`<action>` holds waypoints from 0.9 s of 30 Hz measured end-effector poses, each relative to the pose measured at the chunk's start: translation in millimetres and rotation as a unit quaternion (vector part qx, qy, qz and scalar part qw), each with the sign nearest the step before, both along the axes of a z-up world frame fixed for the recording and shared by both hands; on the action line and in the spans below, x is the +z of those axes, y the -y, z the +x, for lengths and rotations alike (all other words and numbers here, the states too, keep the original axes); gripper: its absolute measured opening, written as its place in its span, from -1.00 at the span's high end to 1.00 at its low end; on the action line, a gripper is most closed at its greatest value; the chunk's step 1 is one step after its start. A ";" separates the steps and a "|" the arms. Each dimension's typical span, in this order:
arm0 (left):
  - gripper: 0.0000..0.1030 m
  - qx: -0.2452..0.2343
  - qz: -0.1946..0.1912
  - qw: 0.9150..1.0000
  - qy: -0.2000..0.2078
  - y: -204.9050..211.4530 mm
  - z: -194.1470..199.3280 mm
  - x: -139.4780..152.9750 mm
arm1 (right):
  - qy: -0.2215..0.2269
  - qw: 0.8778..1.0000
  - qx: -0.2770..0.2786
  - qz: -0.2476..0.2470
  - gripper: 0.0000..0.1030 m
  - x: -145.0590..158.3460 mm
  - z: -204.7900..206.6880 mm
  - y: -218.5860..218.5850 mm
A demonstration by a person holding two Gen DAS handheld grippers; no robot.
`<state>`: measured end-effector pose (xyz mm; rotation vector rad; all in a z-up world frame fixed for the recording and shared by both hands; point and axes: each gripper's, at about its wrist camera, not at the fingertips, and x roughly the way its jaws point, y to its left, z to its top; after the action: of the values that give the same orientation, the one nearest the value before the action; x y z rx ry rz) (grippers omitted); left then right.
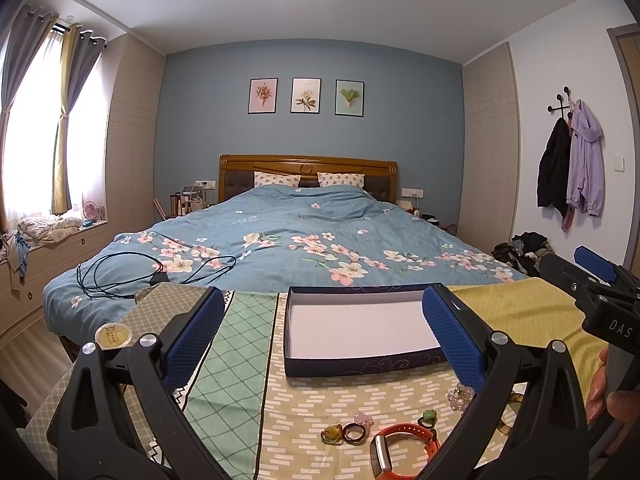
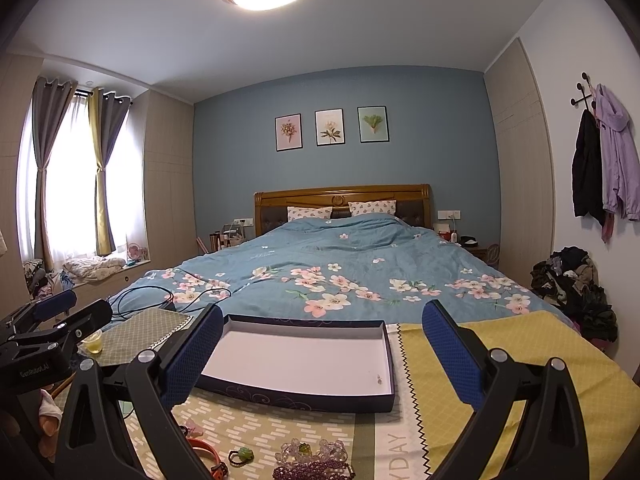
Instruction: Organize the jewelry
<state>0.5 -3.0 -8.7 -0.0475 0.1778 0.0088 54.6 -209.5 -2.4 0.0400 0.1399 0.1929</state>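
While both tools [image 1: 320, 344] [image 2: 320, 354] gape empty, the jewelry [image 2: 312, 460] lies below, before the box [image 2: 300, 360].

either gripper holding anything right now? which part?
Nothing held. Left gripper and right gripper are both open with nothing between the pads; the jewelry, including the orange watch, lies on the cloth.

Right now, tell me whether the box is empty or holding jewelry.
Nearly empty: the box shows a bare white floor except one tiny speck; jewelry lies outside.
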 end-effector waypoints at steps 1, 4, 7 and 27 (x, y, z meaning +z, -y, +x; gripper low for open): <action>-0.90 0.000 0.000 1.000 -0.001 -0.3 -0.2 -0.7 | -0.001 1.000 0.000 0.000 -0.87 0.3 0.1 0.7; -0.90 -0.001 0.001 1.000 -0.001 -0.8 0.2 -1.3 | -0.001 1.000 0.000 0.000 -0.87 0.3 0.3 0.9; -0.90 -0.001 0.001 1.000 -0.002 -0.2 1.4 -2.7 | -0.002 1.000 0.000 0.000 -0.87 0.3 1.4 0.5; -0.90 -0.051 0.021 0.995 -0.080 -2.8 23.6 -18.7 | -0.131 0.991 0.031 -0.021 -0.87 -26.7 30.1 25.0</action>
<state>24.0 -0.2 -27.4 0.0050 0.3406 -0.0862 84.8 -234.5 -29.1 0.0189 0.4081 0.2456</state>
